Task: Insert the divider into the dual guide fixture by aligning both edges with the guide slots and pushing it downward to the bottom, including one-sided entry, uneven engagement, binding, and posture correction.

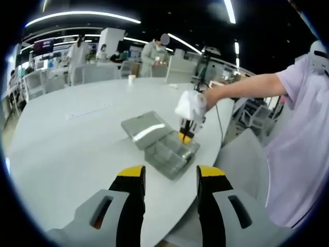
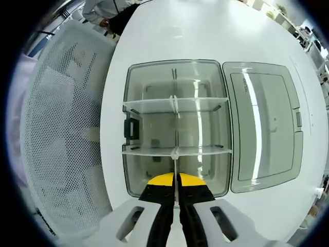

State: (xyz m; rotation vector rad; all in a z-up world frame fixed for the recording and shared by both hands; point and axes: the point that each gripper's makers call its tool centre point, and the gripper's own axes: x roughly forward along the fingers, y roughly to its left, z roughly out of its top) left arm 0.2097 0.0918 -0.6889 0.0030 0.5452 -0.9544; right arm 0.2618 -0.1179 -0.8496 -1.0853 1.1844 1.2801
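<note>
Right gripper: clenched on divider, which stands lengthwise in box, near end. Left gripper: released, well apart. Advice: keep divider upright, both edges slotted, press evenly downward.

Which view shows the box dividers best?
The right gripper view: it looks straight down into the open box, showing two cross dividers and the long divider pinched by the right gripper. The left gripper view shows the box small, dividers indistinct.
</note>
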